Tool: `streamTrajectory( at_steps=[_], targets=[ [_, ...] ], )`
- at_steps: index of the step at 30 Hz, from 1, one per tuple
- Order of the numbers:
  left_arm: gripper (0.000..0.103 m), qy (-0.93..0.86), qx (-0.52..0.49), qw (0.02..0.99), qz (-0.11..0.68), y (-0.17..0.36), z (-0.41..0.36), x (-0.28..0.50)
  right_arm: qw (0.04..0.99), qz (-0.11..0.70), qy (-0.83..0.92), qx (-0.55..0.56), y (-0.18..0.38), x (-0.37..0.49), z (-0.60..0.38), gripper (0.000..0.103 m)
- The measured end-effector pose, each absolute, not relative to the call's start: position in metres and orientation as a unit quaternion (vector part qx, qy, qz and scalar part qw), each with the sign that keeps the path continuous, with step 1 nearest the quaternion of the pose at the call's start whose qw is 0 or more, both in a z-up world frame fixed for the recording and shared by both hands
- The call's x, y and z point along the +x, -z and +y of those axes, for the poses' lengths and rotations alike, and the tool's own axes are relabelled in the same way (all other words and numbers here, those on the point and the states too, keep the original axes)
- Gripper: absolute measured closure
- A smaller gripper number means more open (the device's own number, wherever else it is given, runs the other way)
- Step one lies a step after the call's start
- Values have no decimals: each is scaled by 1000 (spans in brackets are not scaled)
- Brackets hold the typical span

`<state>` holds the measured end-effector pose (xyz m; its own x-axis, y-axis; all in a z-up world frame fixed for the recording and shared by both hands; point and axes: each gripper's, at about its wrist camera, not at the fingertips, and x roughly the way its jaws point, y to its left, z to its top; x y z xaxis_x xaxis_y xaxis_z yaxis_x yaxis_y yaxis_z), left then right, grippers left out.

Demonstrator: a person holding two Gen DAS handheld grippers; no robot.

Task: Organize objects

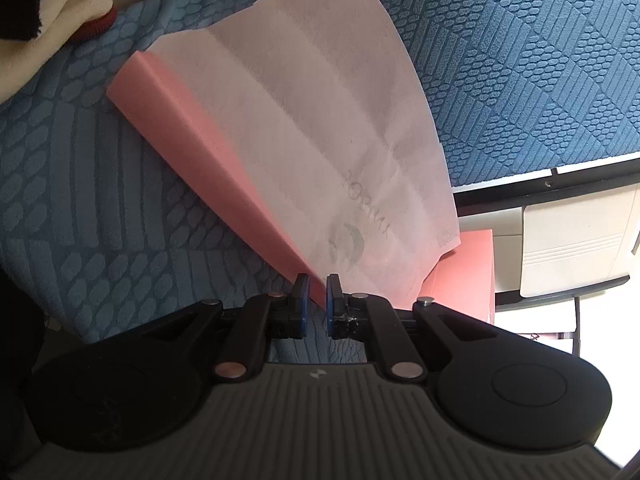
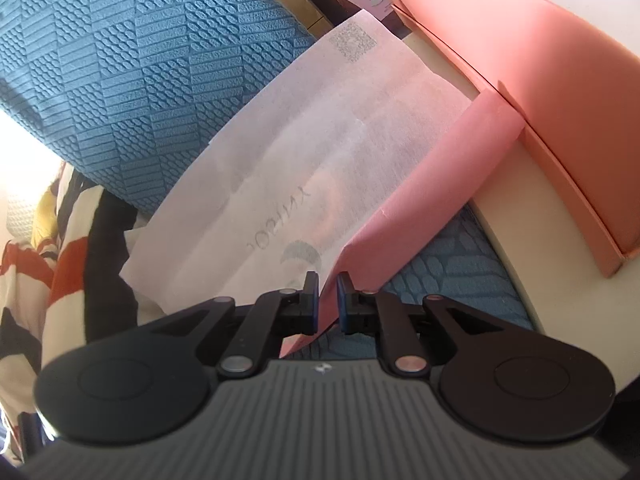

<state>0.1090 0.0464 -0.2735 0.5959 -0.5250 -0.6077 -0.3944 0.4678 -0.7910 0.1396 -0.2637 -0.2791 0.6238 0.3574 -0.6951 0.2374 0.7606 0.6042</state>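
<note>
A pink cardboard box [image 1: 188, 148] lies on a blue textured cover, with a sheet of white tissue paper [image 1: 312, 120] draped over it; the paper carries faint grey printing. My left gripper [image 1: 317, 300] is shut on the near end of the box's pink wall. In the right wrist view the same tissue paper [image 2: 300, 152] spreads out to the left of a pink flap [image 2: 420, 192]. My right gripper [image 2: 328, 300] is shut on the lower end of that flap, whose thin edge runs between the blue pads.
The blue textured cover [image 1: 520, 60] fills most of both views. A cream blanket with a dark red hem [image 1: 60, 12] lies at the far left. A large pink lid [image 2: 520, 80] rests on a cream surface [image 2: 560, 232]. Striped cloth [image 2: 48, 260] sits at the left.
</note>
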Motion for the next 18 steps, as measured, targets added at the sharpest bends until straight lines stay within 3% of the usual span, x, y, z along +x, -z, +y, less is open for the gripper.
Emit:
streamTrajectory(
  at_steps=[18],
  targets=[
    [95, 60, -409, 798, 439, 254, 32, 136, 836, 435, 2, 334, 297, 179, -254, 91]
  ],
)
